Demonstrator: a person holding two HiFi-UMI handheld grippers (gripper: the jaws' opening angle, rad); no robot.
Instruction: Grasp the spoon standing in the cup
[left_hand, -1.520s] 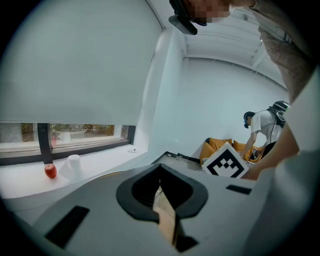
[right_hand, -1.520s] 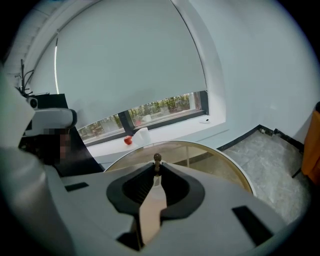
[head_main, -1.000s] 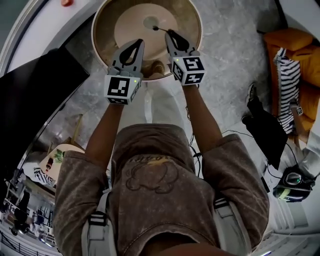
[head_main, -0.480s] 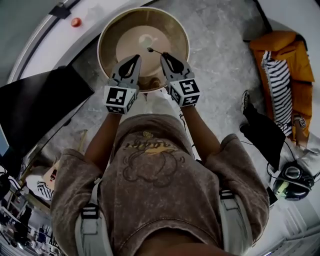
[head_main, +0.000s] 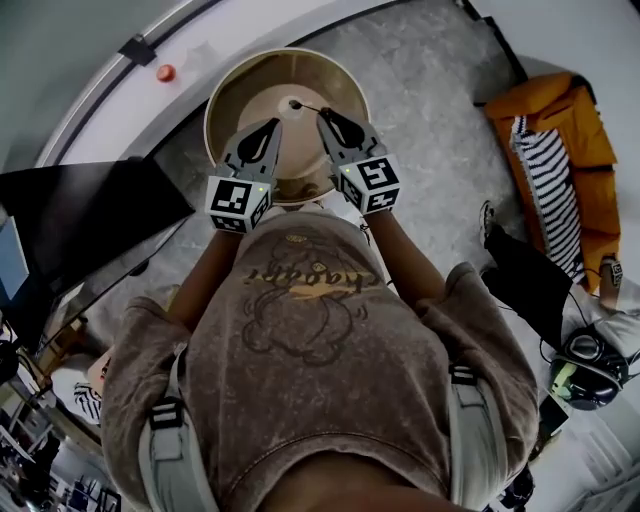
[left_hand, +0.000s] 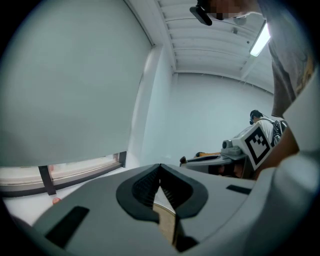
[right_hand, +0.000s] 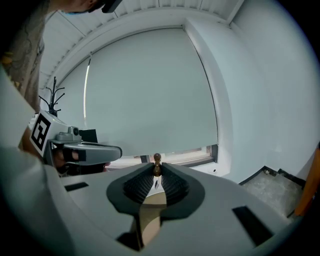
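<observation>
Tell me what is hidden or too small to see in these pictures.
- Spoon: right gripper view shows only its beaded end; the right gripper's shut jaws hide the rest.
- Cup: none discernible in the head view; too small, or behind the grippers above the round table.
- Below the left gripper: blocked by its own body in the left gripper view.

Head cam: steeply down past torso (head_main: 310, 330) onto left gripper (head_main: 272, 128), right gripper (head_main: 326, 116), round bench (head_main: 232, 90). Gripper cams: close behind own fingers (right_hand: 174, 186), roughly level, facing wall (left_hand: 210, 110) and blind (right_hand: 150, 95). Each catches the other gripper at its side.
</observation>
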